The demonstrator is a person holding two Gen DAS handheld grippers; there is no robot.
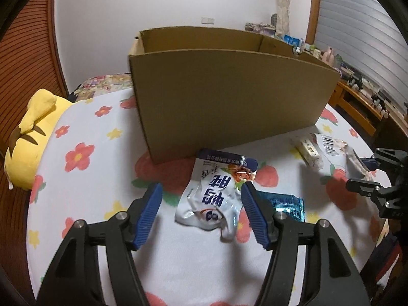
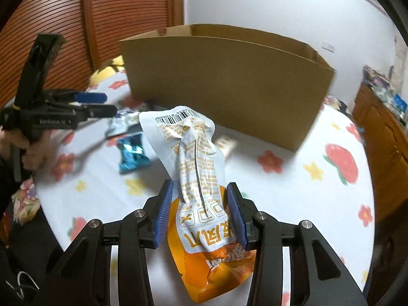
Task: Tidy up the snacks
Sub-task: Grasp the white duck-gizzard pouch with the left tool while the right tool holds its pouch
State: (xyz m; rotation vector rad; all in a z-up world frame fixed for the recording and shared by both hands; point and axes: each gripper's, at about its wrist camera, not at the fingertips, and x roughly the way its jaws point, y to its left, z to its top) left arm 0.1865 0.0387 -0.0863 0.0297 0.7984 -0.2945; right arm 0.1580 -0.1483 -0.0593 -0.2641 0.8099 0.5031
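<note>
A white-and-blue snack pouch lies crumpled on the flowered tablecloth between the blue pads of my left gripper. Those jaws stand wide apart: the left pad is clear of the pouch and the right pad is just at its edge. My right gripper is shut on a white-and-orange pouch, held off the table with its barcode end pointing toward the open cardboard box. In the left wrist view the right gripper and its pouch appear at the right edge, beside the box.
A teal foil packet and a white bar snack lie in front of the box. A yellow plush toy sits at the table's left edge. A cluttered wooden shelf stands to the right. A hand holds the left gripper.
</note>
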